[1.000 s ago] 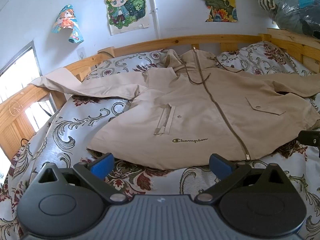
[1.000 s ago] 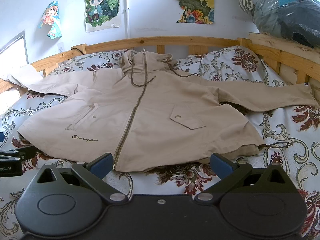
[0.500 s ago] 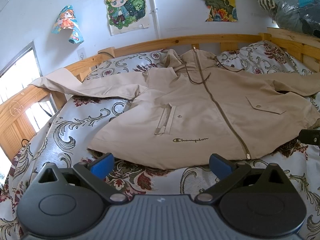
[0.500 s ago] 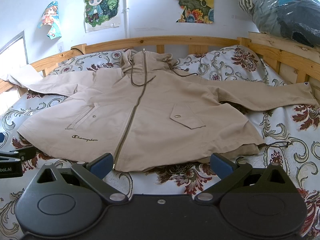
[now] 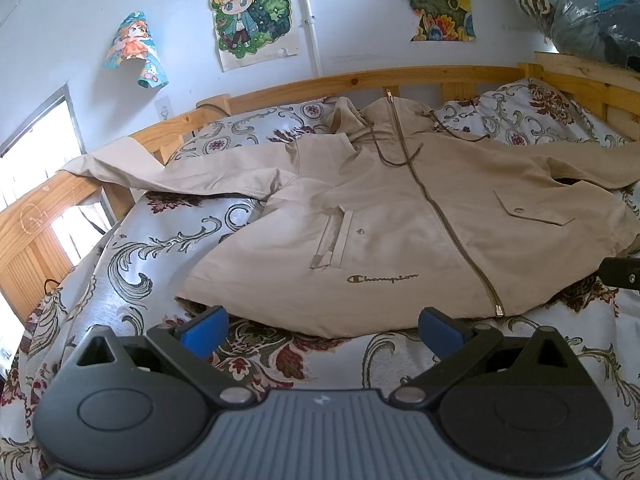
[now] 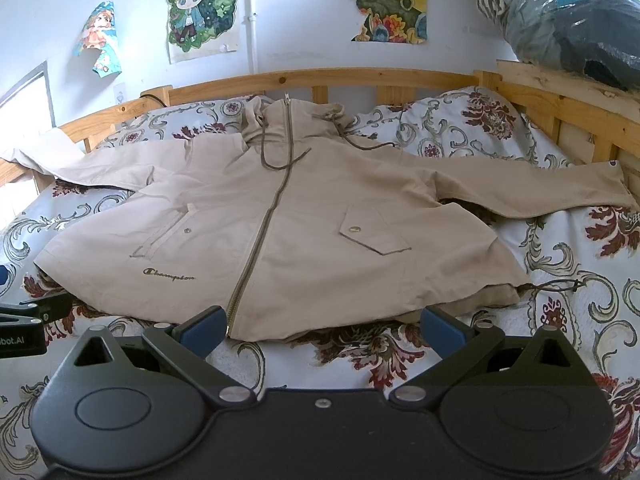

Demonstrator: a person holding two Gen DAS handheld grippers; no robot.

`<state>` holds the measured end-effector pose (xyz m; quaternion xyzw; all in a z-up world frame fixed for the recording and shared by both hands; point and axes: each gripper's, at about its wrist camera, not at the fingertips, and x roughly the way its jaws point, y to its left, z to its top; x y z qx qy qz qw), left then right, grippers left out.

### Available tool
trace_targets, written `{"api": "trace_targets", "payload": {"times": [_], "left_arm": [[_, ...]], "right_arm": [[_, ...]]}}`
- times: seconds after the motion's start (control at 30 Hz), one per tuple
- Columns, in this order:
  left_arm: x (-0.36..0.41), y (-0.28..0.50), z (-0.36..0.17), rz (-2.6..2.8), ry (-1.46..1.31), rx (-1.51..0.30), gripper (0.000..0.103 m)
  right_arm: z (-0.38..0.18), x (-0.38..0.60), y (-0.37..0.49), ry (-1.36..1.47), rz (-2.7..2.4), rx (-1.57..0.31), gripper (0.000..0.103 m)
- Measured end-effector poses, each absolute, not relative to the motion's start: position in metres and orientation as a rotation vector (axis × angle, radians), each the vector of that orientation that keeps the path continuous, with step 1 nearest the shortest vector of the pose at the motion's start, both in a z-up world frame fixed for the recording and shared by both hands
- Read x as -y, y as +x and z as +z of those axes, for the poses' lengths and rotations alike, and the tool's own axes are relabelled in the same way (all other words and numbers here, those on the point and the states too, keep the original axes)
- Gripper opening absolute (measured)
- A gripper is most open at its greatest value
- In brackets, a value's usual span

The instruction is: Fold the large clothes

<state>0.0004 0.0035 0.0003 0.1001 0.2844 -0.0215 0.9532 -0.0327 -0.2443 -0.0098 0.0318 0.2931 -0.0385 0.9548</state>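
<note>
Right wrist: both tools point(image 6: 322, 330) point(image 5: 322, 330) gape empty (bedspread point(image 6: 560, 252) beneath) just short of the jacket point(image 6: 304, 216) hem.

I am facing a matt beige cloth jacket point(image 5: 400, 216) with a metal zipper point(image 5: 440, 216), lying on a sheeny printed bedcover point(image 5: 132, 248); bed rail point(image 6: 320, 78) is showing smooth wood.

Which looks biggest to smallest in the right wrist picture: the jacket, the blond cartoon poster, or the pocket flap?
1. jacket, by far.
2. blond cartoon poster, though it hangs farther away, so its true size is unsure.
3. pocket flap.
</note>
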Motion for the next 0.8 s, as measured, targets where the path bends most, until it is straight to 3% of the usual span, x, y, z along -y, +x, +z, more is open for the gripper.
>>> {"api": "trace_targets", "payload": {"times": [0.8], "left_arm": [[-0.0012, 0.0004, -0.0057, -0.042, 0.226, -0.592, 0.103]], "right_arm": [[-0.0120, 0.2449, -0.0323, 0.067, -0.081, -0.600, 0.102]]}}
